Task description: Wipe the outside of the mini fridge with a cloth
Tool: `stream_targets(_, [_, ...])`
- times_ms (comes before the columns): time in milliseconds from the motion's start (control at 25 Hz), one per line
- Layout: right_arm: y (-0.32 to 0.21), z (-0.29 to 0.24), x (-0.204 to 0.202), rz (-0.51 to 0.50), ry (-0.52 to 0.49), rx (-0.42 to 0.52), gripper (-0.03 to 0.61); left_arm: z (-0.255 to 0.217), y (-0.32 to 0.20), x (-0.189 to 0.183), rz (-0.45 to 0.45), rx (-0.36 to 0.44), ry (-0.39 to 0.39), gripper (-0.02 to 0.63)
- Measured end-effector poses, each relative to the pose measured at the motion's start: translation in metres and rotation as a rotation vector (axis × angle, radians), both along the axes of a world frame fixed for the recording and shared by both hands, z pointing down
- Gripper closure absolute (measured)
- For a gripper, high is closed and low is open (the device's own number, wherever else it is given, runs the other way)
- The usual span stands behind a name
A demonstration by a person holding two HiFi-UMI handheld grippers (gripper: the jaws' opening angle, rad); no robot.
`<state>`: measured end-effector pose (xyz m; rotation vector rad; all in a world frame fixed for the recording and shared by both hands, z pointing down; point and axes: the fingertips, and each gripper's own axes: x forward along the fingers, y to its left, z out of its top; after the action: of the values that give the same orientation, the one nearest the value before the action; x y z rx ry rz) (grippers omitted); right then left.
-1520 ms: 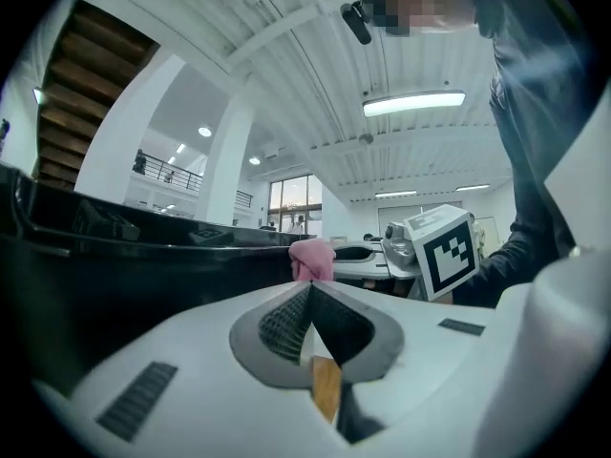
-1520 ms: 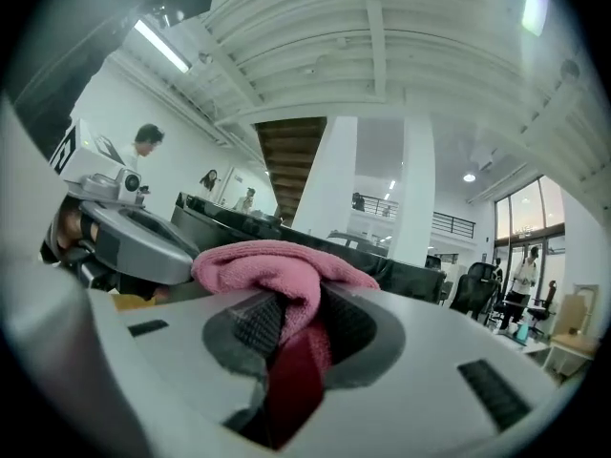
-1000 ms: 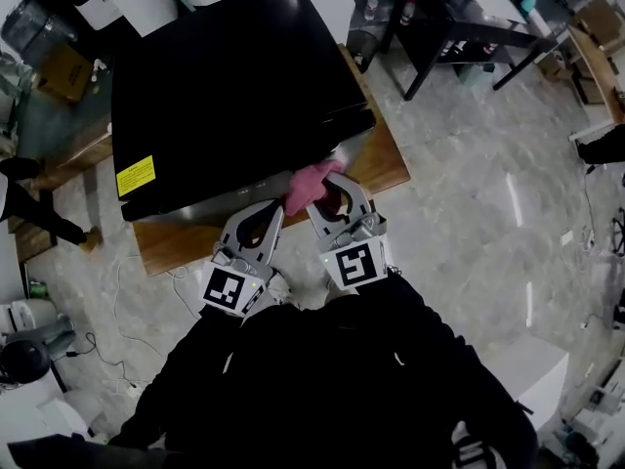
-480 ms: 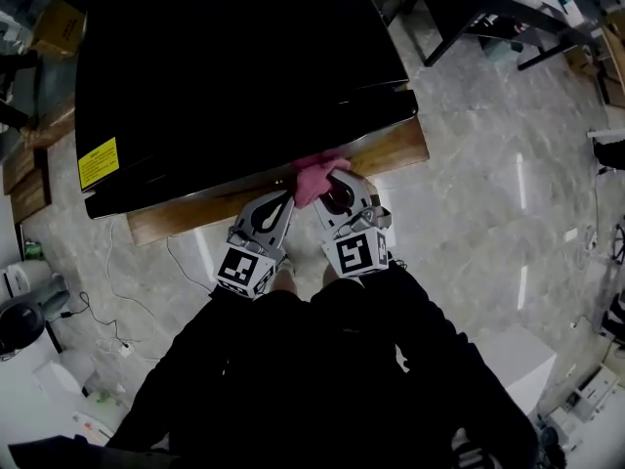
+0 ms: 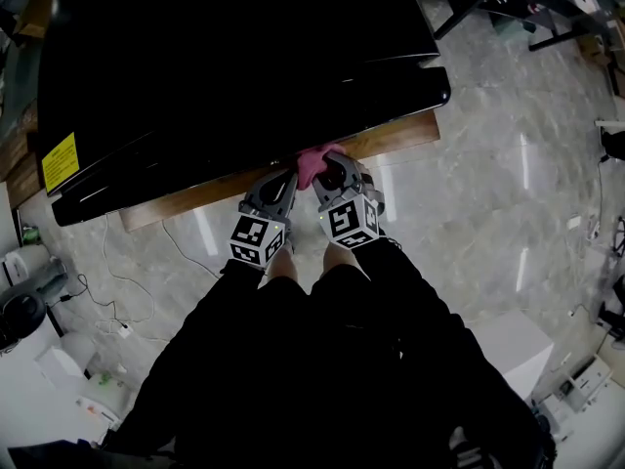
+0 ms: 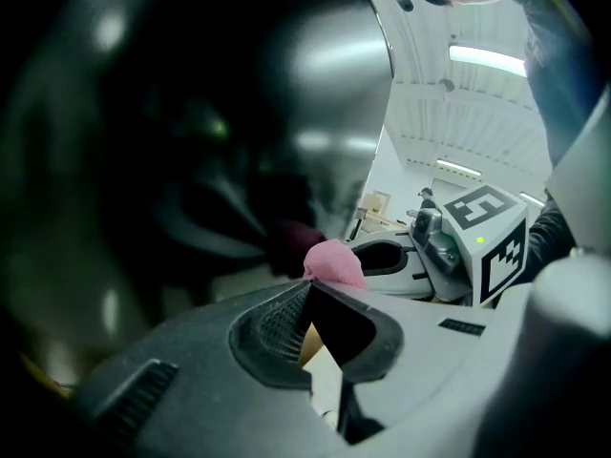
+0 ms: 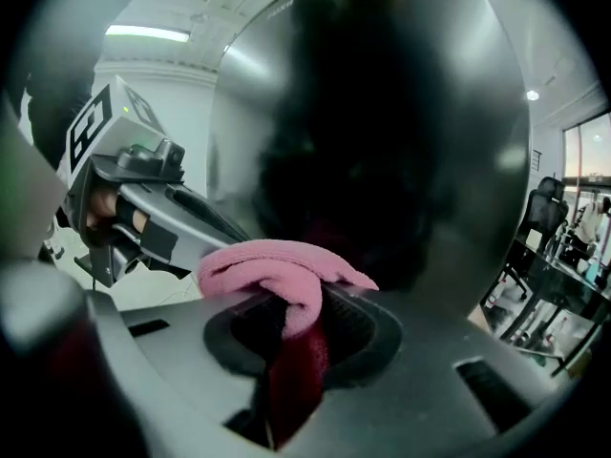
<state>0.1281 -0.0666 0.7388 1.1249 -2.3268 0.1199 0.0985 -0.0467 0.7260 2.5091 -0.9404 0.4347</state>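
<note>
Mini fridge (image 5: 234, 57): recorded standing on a wooden surface (image 5: 395, 142). Its top is glossy black, and a yellow label (image 5: 59, 161) is noted near the top's left edge. In both gripper views the near face is seen as reflective grey metal.

Pink cloth (image 5: 312, 162): located at the fridge's near face, just under the front edge of the top and above the near rim of the surface.

Right tool (image 5: 333, 174): the jaws are closed on the cloth. In the right gripper view a folded wad is seen bulging past the jaw tips toward the metal face, and a darker strand is pinched down between the jaws. Contact between the wad and the face cannot be confirmed.

Left tool (image 5: 281, 180): the jaws are closed together at the tips and nothing is held between them. In the left gripper view the cloth is seen just beyond the tips.

Both tools are held side by side, close to one another, and pointed at the near face. A white cable (image 5: 132, 286) is noted on the grey floor (image 5: 488, 193).
</note>
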Motion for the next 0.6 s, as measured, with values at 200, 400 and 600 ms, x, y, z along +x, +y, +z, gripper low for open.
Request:
stream_targets(200, [0.0, 0.057, 0.0, 0.017, 0.006, -0.142, 0.485, 0.042, 0.007, 0.005, 0.034, -0.027, -0.095, 0.609])
stream_targets(400, [0.0, 0.099, 0.003, 0.025, 0.042, -0.228, 0.485, 0.065, 0.015, 0.001, 0.033, -0.073, -0.133, 0.609])
stream_targets(600, [0.004, 0.071, 0.003, -0.017, 0.039, -0.163, 0.482, 0.03, 0.03, -0.003, 0.061, -0.065, -0.077, 0.609])
